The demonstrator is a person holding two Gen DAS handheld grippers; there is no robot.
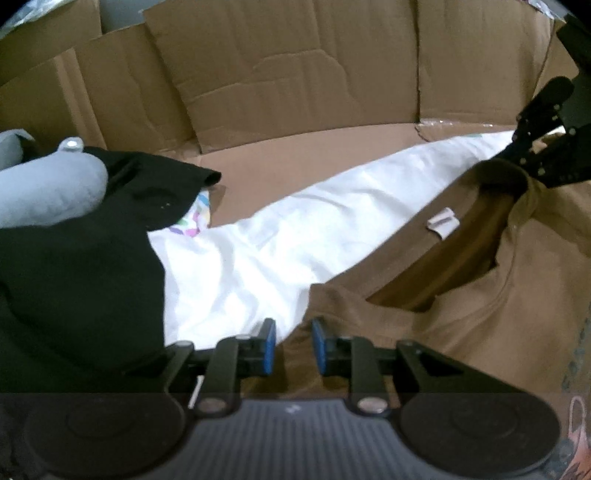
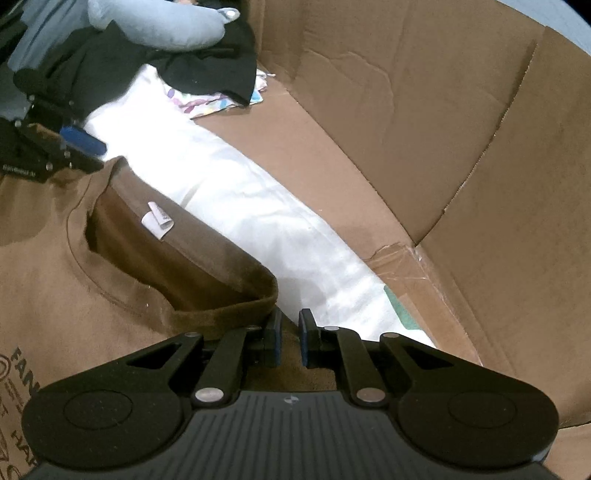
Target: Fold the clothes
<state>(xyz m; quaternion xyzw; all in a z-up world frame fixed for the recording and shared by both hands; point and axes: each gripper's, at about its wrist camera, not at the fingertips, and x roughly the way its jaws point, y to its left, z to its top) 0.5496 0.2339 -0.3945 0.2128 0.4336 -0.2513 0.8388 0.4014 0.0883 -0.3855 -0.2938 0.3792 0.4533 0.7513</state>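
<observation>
A brown T-shirt (image 1: 480,314) (image 2: 55,288) lies front up on a white sheet (image 1: 295,229) (image 2: 221,177). Its neckline gapes and shows a white label (image 1: 443,222) (image 2: 157,219) inside the back. My left gripper (image 1: 295,347) (image 2: 79,146) is shut on one shoulder of the shirt, with brown fabric between its blue pads. At the other shoulder, brown cloth sits in the narrow gap of my right gripper (image 2: 290,343) (image 1: 515,157), which is shut on it. The collar stretches between the two grippers. Dark print (image 2: 18,406) shows on the chest.
Cardboard walls (image 1: 295,74) (image 2: 443,147) ring the work area, with cardboard floor beyond the sheet. A black garment (image 1: 74,277) (image 2: 207,66) is heaped at the left with a light blue padded item (image 1: 48,192) (image 2: 159,26) on it. A colourful patterned cloth (image 1: 195,218) (image 2: 214,103) peeks from under it.
</observation>
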